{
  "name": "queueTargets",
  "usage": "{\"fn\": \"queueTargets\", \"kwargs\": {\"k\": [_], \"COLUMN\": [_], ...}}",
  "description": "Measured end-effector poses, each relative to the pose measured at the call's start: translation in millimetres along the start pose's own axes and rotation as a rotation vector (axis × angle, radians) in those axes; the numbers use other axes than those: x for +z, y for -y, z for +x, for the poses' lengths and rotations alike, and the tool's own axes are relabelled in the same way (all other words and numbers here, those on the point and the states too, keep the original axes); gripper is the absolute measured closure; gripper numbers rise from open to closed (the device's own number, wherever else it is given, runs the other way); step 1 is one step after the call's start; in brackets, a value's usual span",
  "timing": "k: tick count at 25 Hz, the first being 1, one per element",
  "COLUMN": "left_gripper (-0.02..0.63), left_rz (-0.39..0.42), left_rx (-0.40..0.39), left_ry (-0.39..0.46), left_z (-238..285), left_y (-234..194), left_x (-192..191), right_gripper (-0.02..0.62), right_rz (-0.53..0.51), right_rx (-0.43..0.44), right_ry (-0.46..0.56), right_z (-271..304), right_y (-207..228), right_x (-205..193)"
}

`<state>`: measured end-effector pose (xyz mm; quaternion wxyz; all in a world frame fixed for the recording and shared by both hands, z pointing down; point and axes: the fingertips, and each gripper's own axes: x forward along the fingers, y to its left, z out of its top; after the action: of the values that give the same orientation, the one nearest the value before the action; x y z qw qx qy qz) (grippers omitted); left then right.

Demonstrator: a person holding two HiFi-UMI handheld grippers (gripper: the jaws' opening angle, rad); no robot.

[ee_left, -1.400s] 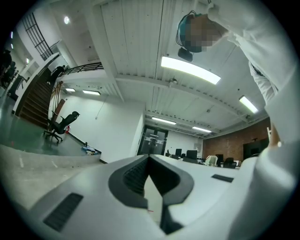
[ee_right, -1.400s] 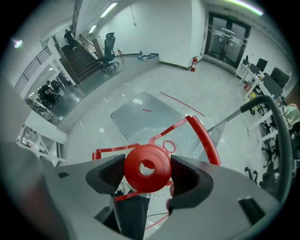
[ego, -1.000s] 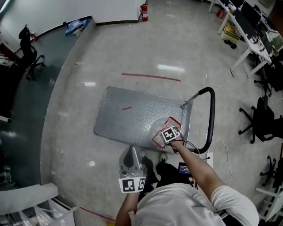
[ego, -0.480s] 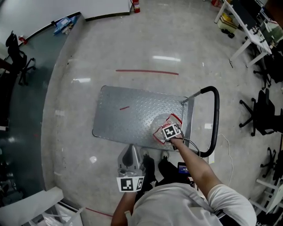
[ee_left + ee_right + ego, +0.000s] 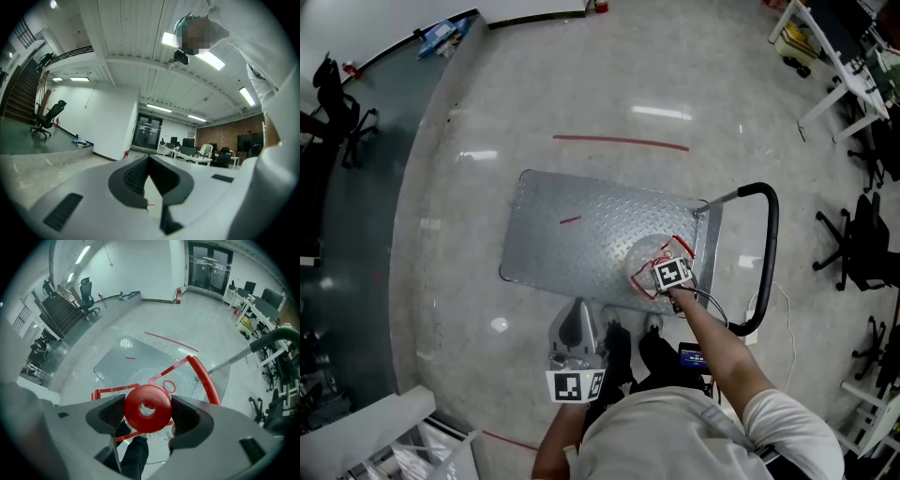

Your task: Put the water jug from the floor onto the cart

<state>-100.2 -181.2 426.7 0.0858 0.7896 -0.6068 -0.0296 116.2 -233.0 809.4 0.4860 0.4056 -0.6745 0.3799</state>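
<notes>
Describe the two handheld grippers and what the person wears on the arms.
Both the left gripper and the right gripper have pale grey moulded bodies with dark jaw pads. Each carries a white cube with black square markers. A thin cable loops from the right one. The person wears a white short-sleeved shirt.

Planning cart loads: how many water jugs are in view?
1: a clear water jug over the handle end of the cart, its red cap clamped by the right hand-held gripper. Others may be out of frame.
</notes>
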Motion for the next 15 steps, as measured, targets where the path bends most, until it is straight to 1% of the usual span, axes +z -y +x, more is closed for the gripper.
{"fn": "queueTargets", "kwargs": {"k": [5,8,10,12,15], "left_gripper": [0.603,0.603,0.603,0.603,0.603], "left_rz": [-0.01,-0.002,0.001,0.001,-0.004], "left_rx": [-0.008,-0.021,-0.024,-0.025,-0.032], "left_ry": [0.003,0.004,0.007,0.009,0.017], "left_z": [3,0,-3,-5,-5], "left_y": [2,4,5,6,9], "left_x": [0,2,3,3,4], "right_gripper": [0.295,0.295,0.295,0.296,0.296], "right_rz": [0.041,0.032,0.006,-0.04,-0.085], "right_rx": [0.034,0.032,0.008,-0.014,-0.015], "right_ry": [-0.011,-0.016,-0.026,0.0,0.105], "right_z": [1,0,-6,-17,-44], "right_y": [0,-1,2,4,2], "right_x": [-9,-8,-9,-2,18]}}
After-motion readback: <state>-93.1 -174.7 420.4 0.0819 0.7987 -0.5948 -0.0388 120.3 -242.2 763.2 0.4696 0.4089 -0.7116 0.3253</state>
